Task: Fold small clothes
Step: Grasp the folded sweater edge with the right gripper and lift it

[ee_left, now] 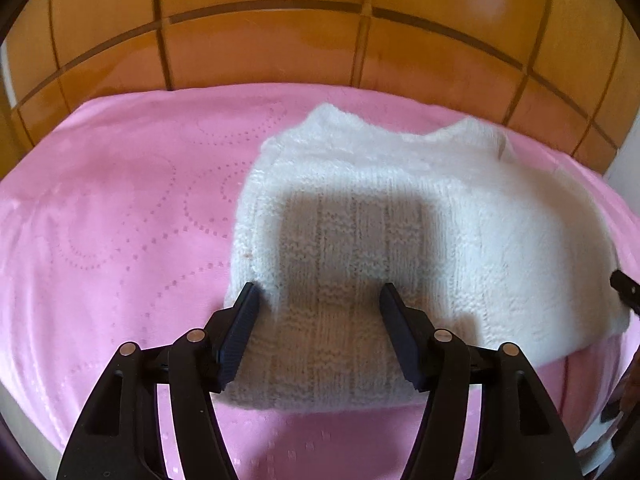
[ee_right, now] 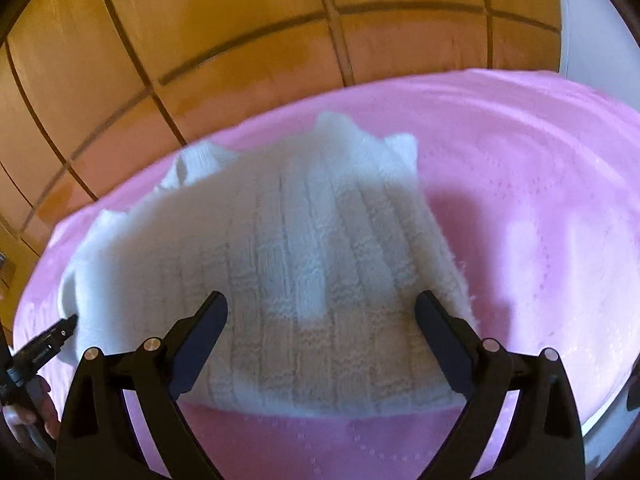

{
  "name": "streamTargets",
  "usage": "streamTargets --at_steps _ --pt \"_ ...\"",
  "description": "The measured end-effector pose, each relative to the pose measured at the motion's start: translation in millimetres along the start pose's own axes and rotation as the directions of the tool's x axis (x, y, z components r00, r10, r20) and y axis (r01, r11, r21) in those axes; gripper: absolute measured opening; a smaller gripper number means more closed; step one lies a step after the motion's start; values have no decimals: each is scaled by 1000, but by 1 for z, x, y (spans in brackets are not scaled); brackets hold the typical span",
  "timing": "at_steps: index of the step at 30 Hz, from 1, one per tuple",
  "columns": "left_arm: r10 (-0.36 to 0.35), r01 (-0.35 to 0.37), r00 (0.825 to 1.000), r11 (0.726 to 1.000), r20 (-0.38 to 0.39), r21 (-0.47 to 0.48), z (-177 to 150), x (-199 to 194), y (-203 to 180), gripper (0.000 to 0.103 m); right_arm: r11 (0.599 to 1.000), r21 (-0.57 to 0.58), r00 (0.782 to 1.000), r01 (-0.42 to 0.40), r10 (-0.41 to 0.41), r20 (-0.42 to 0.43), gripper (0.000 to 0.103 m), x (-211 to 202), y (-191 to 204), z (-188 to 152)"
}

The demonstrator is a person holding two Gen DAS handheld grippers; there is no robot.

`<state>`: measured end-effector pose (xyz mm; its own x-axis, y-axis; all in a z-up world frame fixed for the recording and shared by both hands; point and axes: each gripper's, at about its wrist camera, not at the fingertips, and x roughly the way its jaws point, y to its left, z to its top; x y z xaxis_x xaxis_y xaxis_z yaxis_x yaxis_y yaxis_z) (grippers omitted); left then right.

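- Left wrist view: the left gripper (ee_left: pixel 320 300) hovers with jaws apart over the near left part of a white knitted garment (ee_left: pixel 400 240), pads not pressing it.
- The garment lies on a pink cloth (ee_left: pixel 120 220) in front of orange wall tiles (ee_left: pixel 260 40).
- Right wrist view: the right gripper (ee_right: pixel 322 312) stands wide, nothing clamped, above the garment's near edge.

The left gripper (ee_left: pixel 320 296) pointed steeply downward, its jaws apart, with nothing pinched between the pads. The right gripper (ee_right: pixel 322 304) tilted down likewise, jaws spread wider and holding nothing. Each showed at the edge of the other's view, the two side by side; a hand (ee_right: pixel 38 408) gripped the left one.
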<state>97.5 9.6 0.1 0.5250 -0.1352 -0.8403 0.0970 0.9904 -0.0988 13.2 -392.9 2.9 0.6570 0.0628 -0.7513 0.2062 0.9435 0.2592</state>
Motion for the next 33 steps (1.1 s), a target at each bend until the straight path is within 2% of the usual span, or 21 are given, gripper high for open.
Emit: streamTargets --at_steps 4,8,10,11,13,15,17,19,21,23,26,33 --pt "20 -19 999 1000 49 -22 2 -17 -2 62 997 71 999 24 -26 26 99 -2 -26 10" --pt "13 -12 996 1000 84 -5 2 -31 -11 62 991 132 999 -35 39 -28 99 13 -45 11" --pt "5 -6 996 1000 93 14 3 -34 -17 62 983 152 992 -101 111 -59 95 18 -47 4" --pt "1 -3 995 1000 96 25 2 -36 -20 62 983 150 991 -105 116 -66 92 17 -48 1" --pt "-3 0 995 999 99 33 1 -37 -24 69 990 115 993 -87 96 -74 86 17 -44 -1" --pt "-11 7 995 999 96 39 0 -36 -27 69 989 112 991 -99 109 -83 74 17 -43 -2" --pt "-15 11 996 999 88 47 -2 -33 -29 69 988 101 986 -118 129 -102 67 18 -41 -1" --pt "-22 18 996 999 83 48 -5 -31 -30 69 989 84 984 -122 132 -122 57 20 -39 -1" --pt "-25 21 996 999 82 47 -6 -30 -31 69 987 84 979 -136 147 -142 38 21 -38 2" --pt "-31 27 996 998 81 53 -8 -29 -32 69 988 78 976 -136 147 -159 31 21 -34 5" --pt "-40 36 997 997 70 64 -10 -26 -33 69 986 85 974 -143 155 -164 26 14 -26 11" --pt "-86 84 996 995 27 57 -12 -14 -26 69 977 77 970 -201 209 -123 21 -7 -3 32"
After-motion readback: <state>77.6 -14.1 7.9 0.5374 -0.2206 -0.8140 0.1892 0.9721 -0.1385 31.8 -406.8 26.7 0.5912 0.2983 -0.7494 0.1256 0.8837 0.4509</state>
